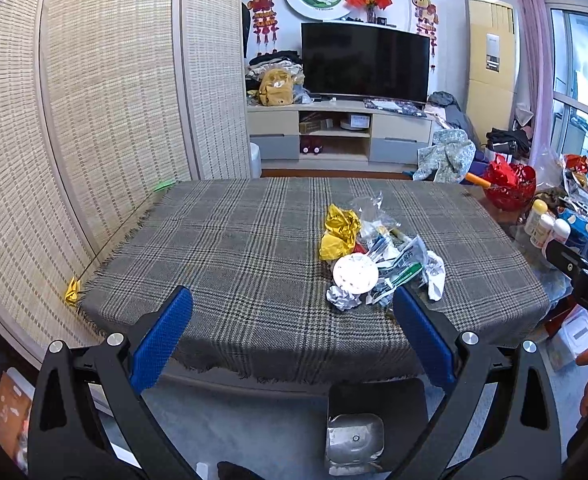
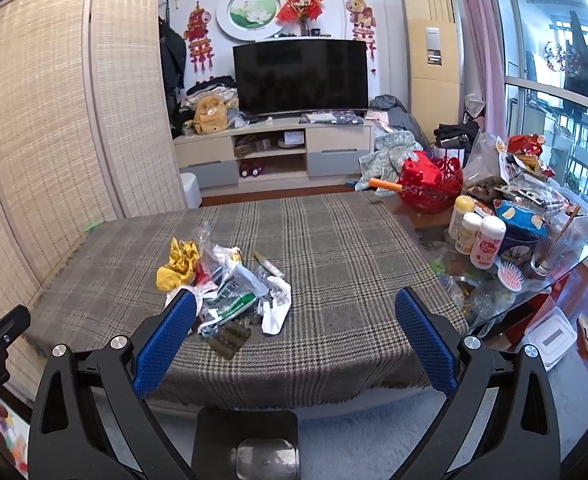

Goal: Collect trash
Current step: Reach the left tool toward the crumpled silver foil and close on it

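A lived-in home living room: a curved television (image 2: 299,76) on a low media cabinet (image 2: 274,148) at 12 o'clock, red festive wall hangings (image 2: 200,40) above, a standing air conditioner (image 2: 433,52) at 1 o'clock, a woven folding screen (image 2: 66,100) at 10 o'clock.

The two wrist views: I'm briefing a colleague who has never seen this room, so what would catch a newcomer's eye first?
First, the heap of crumpled wrappers and paper trash near the middle of the grey plaid tablecloth, topped by a crinkled gold foil wrapper. Next, the red openwork basket among bottles at the table's right end. Both hand-held grippers, left and right, hover open at the near edge.
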A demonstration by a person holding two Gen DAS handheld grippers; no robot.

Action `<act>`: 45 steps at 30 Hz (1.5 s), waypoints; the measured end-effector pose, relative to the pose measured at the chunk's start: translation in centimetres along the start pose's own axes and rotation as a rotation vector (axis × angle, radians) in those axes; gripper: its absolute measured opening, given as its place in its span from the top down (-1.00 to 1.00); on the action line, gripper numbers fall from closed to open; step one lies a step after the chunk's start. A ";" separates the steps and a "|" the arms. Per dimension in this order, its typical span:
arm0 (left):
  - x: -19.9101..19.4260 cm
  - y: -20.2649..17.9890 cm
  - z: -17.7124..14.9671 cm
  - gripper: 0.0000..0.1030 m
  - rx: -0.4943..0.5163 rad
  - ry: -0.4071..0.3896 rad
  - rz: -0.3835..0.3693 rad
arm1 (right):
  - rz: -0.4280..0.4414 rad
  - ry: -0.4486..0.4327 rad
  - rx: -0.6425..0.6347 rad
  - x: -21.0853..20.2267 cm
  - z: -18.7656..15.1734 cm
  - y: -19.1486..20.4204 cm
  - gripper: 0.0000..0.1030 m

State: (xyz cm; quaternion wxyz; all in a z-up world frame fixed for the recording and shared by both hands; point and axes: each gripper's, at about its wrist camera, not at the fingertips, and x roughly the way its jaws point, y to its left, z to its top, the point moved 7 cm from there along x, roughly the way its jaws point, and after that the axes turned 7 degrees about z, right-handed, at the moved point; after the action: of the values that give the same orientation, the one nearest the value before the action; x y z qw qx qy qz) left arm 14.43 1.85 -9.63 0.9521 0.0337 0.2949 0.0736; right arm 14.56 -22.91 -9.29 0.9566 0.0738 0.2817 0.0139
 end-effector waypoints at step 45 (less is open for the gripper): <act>23.0 -8.3 -7.4 -0.24 0.177 0.306 -0.176 | 0.095 0.312 0.019 21.4 -9.1 -1.4 -0.07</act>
State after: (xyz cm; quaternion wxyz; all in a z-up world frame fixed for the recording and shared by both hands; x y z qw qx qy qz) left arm 29.95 -2.54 -29.42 0.8922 0.0799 0.4435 -0.0317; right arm 27.64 -21.65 -28.59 0.8987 0.0929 0.4232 0.0677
